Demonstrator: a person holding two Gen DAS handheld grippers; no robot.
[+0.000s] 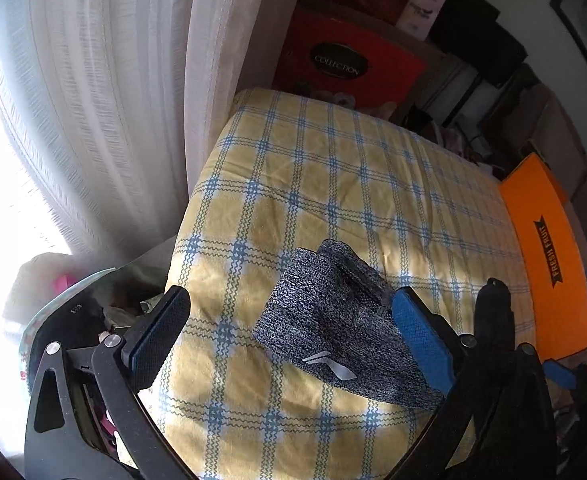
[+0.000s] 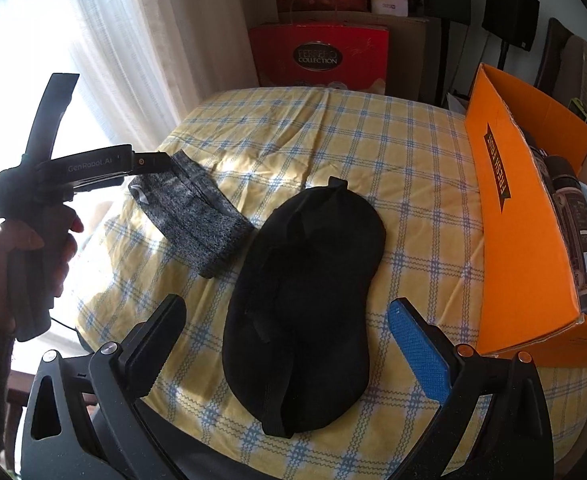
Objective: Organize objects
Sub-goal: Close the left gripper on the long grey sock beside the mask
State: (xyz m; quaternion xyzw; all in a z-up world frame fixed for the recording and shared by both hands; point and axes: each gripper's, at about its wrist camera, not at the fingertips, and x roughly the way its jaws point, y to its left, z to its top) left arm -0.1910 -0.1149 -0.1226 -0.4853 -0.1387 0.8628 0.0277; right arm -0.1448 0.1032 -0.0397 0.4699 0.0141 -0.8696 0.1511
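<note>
The grey knit headband (image 1: 333, 320) lies on our checked yellow tablecloth (image 1: 333, 184), just left of the black eye mask (image 2: 305, 304). Our left gripper (image 1: 289, 332) gapes around it, gripping nothing; our right gripper (image 2: 293, 344) spreads wide over the mask, beside the orange box (image 2: 529, 248).

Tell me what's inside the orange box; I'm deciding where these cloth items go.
The orange box is open, holding dark brown bottles, one showing a barcode, plus something grey at its right. Whatever lies beneath them and behind the box's near wall is hidden.
</note>
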